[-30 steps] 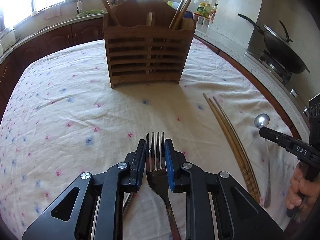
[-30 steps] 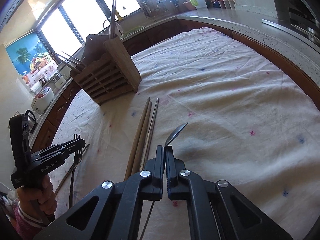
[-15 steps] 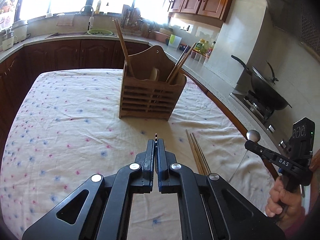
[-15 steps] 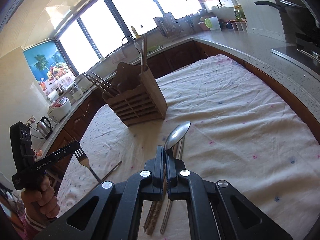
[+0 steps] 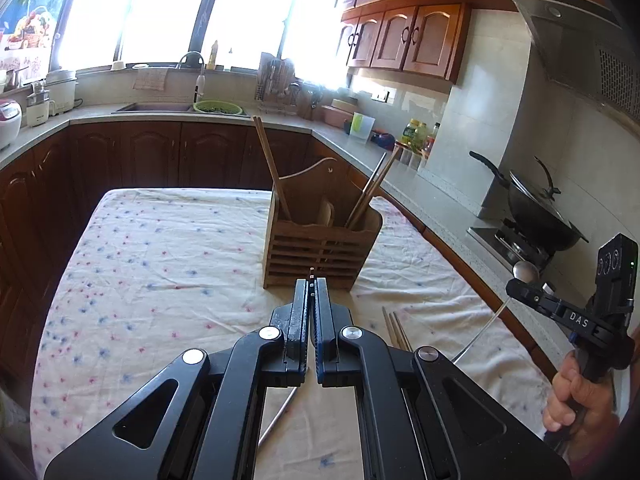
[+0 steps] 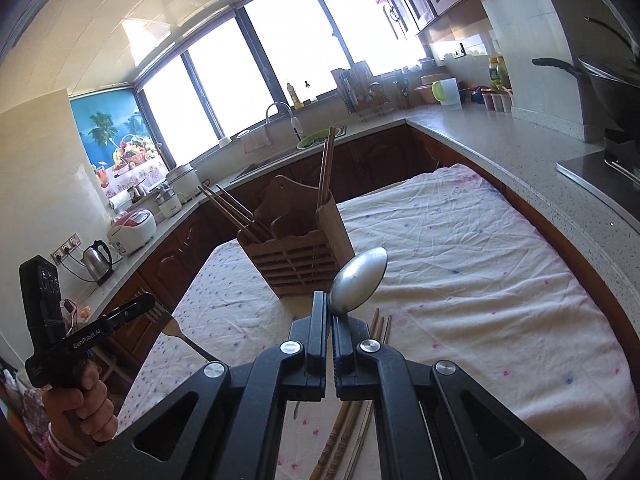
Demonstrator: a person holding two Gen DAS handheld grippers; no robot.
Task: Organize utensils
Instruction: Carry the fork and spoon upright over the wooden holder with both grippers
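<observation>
My left gripper [image 5: 311, 285] is shut on a metal fork [image 5: 280, 415], which stands edge-on between the pads with its tine tips just past them. In the right wrist view the same gripper [image 6: 147, 303] is at the far left, holding the fork [image 6: 170, 322] above the table. My right gripper [image 6: 331, 307] is shut on a steel spoon [image 6: 360, 280], bowl pointing up and forward. The left wrist view shows that gripper [image 5: 517, 287] and the spoon [image 5: 525, 271] at the right. A slatted wooden utensil holder [image 5: 320, 248] [image 6: 300, 258] with chopsticks in it stands ahead of both.
Loose chopsticks [image 5: 396, 328] [image 6: 378, 326] lie on the flowered tablecloth [image 5: 160, 260] between the grippers. A stone counter [image 6: 520, 136] runs round the table, with a wok [image 5: 536, 208] on the stove to the right and a kettle [image 6: 98, 256] to the left.
Both grippers have risen off the table, carrying the fork and the spoon. The left jaws closed on the fork, which turned edge-on. The holder now sits lower in both views.
</observation>
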